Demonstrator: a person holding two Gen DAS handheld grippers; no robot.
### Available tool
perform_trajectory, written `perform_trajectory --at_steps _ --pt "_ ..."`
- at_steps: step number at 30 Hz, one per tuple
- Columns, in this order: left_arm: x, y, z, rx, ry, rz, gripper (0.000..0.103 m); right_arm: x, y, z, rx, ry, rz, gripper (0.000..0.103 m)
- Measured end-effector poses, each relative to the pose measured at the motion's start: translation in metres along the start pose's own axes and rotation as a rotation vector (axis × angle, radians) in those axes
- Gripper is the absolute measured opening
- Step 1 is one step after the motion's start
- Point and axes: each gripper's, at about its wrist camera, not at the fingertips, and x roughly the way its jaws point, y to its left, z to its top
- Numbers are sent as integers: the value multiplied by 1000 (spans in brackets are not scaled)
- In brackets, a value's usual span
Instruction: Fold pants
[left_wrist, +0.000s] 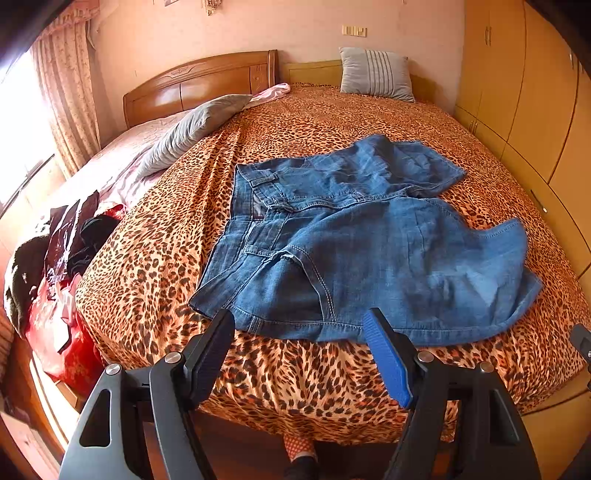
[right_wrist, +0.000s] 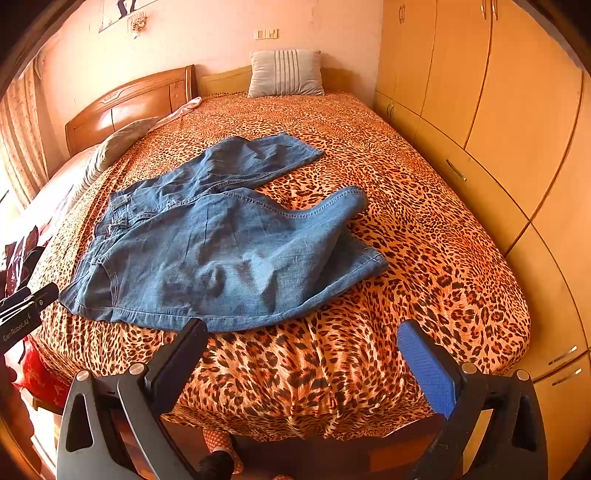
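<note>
Blue denim pants (left_wrist: 354, 240) lie spread and rumpled on the leopard-print bed cover (left_wrist: 155, 258), waistband to the left, short legs to the right. They also show in the right wrist view (right_wrist: 207, 243). My left gripper (left_wrist: 299, 321) is open and empty, its fingertips just over the pants' near hem. My right gripper (right_wrist: 301, 328) is open and empty at the bed's near edge, its left finger (right_wrist: 184, 347) by the near hem. The left gripper's body shows at the left edge of the right wrist view (right_wrist: 22, 314).
Grey pillows (left_wrist: 376, 74) (left_wrist: 192, 129) lie at the head and left side. A wooden headboard (left_wrist: 199, 81) stands at the back. Wardrobe doors (right_wrist: 498, 122) line the right side. Red bags and dark clothes (left_wrist: 59, 280) pile at the left. A foot (left_wrist: 299, 458) stands below the bed edge.
</note>
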Motion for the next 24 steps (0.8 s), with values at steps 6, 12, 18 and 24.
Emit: perform_trajectory --at_steps 6,12,18,24 --pt "1 0 1 -1 3 5 72 1 2 1 -9 3 4 103" --pt "4 -2 1 -2 13 17 73 2 3 0 -11 8 4 103" --pt "8 1 2 -13 21 19 73 2 3 0 -11 9 5 103" --pt "11 0 2 -4 24 19 73 4 4 -1 -10 13 2 103"
